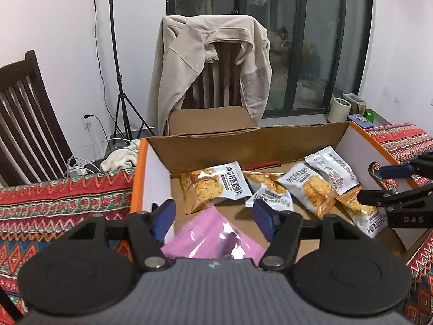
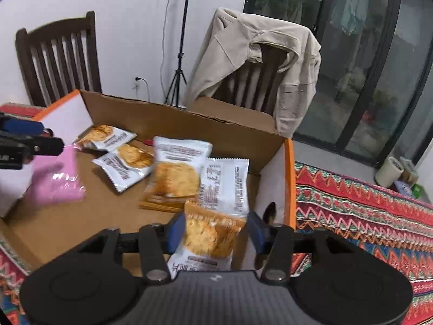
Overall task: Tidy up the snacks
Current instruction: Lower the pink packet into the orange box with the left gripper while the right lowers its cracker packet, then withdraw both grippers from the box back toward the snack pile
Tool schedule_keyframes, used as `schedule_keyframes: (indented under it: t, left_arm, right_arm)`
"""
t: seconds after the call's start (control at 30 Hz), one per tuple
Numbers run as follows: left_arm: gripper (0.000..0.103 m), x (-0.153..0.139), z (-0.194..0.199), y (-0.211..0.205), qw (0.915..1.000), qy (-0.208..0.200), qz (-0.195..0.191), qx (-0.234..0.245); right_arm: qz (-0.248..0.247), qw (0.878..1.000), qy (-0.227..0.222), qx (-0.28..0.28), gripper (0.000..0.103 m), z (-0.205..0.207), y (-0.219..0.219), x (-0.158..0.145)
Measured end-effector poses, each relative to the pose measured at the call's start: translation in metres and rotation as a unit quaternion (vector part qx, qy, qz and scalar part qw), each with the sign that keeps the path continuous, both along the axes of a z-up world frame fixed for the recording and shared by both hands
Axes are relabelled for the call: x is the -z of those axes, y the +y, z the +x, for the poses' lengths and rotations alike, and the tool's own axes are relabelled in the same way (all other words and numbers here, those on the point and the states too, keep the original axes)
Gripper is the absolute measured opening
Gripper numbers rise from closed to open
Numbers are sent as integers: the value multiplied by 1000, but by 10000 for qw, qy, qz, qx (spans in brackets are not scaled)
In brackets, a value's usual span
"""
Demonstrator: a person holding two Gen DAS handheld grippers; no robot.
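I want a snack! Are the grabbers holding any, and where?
Seemingly nothing: the pink plastic packet sits loose between the left gripper's open jaws, the orange-and-white cracker packet between the right gripper's.

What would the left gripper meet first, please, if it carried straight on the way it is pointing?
Probably the pink packet, which lies between and just below the left gripper fingers, over the box floor. Past it sits a cracker packet. Depth is hard to judge here.

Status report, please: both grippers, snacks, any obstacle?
Left gripper open above pink packet. Right gripper open around cracker packet. Both over box. Nothing blocking.
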State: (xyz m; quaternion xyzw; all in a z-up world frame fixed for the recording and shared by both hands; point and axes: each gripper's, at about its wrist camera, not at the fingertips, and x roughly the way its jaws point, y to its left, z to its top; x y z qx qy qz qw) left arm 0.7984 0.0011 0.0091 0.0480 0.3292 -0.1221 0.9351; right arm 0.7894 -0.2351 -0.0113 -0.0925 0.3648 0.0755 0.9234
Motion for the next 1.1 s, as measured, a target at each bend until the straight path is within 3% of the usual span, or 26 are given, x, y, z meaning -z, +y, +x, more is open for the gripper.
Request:
schedule_keyframes:
  t: [0.07,0.33,0.43,0.57,0.8,0.93,1.1]
  left_arm:
    - [68,-5,-4,3,10000,20,-19,-28]
    - [80,-56,-47,16,9995,86,7,-309]
    - [86,-81,-79,22,9988,35,-72,-486]
    - [96,-117,-141,22,9986,-195,-148,-464]
    - [101,-169,-274,14,9961,-778,-245,-346]
    - [103,-182,-347,9,9930,-1083,-323,-344]
    - [103,-174,-436,6,9886,-1386,-341,-469]
  right_arm:
    - [102,9999,-37,7,67,-3,-3,-6]
    - [291,9992,-252,-105,68,-42,-20,-69]
    - [415,9983,-369,-194,75,-75,-28,-100]
    - [415,9967,-575,-394,82,-132,-37,-140]
    - [455,9914,-1027,-669,91,-252,-58,-198]
    - [569,9862,-1316,-825,94,-324,-69,-212]
    - [717,9786,-1648,-1006,99,-414,-80,-207]
